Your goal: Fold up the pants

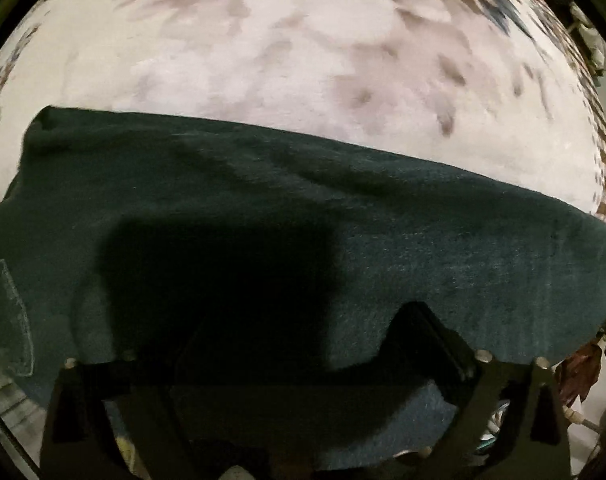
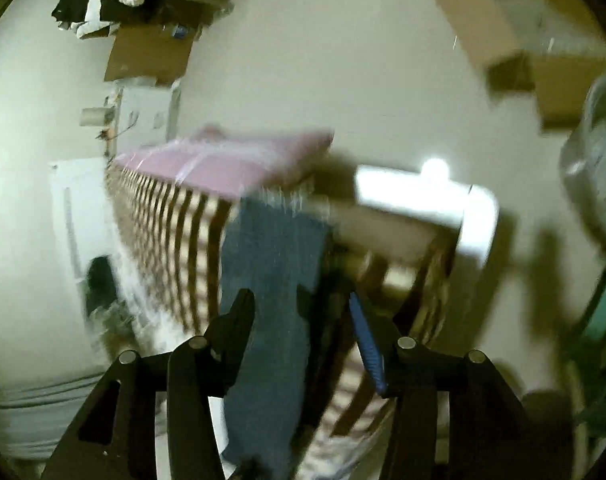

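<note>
Clearly soft, limp cloth: pants [image 1: 303,232] lie spread on patterned bedspread [image 1: 263,60], dark fabric draped over left gripper [image 1: 287,344], so grip state cannot be told. Right gripper [image 2: 303,332] spread wide, blue trouser leg [image 2: 271,280] hanging between fingers, unclamped. Medium weight, sags freely, likely slides; best grabbed at hem or waistband edge, both layers.

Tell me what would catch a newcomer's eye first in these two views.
In the left wrist view, a dark green, fuzzy pair of pants fills the lower half, draped over the left hand-held gripper above a pale cover with brown and blue blotches. In the blurred right wrist view, a blue strip of fabric hangs between the fingers of the right hand-held gripper, in front of a brown and white striped cloth topped by a pink slab.
</note>
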### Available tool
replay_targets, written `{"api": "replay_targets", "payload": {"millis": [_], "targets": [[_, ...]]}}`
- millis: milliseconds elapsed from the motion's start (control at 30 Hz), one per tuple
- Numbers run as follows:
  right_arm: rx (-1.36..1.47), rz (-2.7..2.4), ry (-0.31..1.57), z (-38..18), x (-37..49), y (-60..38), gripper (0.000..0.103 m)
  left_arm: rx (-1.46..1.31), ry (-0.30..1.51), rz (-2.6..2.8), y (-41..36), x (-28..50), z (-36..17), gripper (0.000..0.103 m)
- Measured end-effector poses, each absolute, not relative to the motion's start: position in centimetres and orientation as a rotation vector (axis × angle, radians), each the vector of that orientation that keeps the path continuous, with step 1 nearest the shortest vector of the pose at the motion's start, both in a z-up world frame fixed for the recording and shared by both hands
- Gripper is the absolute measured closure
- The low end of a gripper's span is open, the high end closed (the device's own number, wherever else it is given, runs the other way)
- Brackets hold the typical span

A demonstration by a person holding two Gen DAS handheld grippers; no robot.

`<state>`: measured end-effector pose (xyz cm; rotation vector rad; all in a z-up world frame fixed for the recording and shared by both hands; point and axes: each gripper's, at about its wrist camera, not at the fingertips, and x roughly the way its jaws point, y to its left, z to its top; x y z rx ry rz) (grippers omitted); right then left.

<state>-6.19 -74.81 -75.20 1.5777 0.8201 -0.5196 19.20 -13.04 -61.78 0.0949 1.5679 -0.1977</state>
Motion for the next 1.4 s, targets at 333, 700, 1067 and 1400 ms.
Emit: {"api": "replay_targets", "payload": {"millis": [333, 700, 1067, 1400], "targets": [[1.558, -0.396, 0.64, -79.3, -1.8, -74.2, 0.051, 0.078, 1.518, -0.174, -12.9, 16.5, -62.2, 0.0], [1.199, -0.397, 0.695, -67.8, 3.7, -68.5, 0.094, -0.144, 1.492, -0.169, -7.4, 17.4, -58.2, 0.0], [0.801, -0.159, 0.85, -57.9, 14.0, -45.2, 0.094, -0.311, 1.417, -0.091, 4.6, 12.9, -53.0, 0.0], [0.443, -0.013, 1.126, -69.6, 18.2, -23.1, 0.094, -0.38, 1.418, 0.06, 15.0, 9.8, -54.3, 0.0]]}}
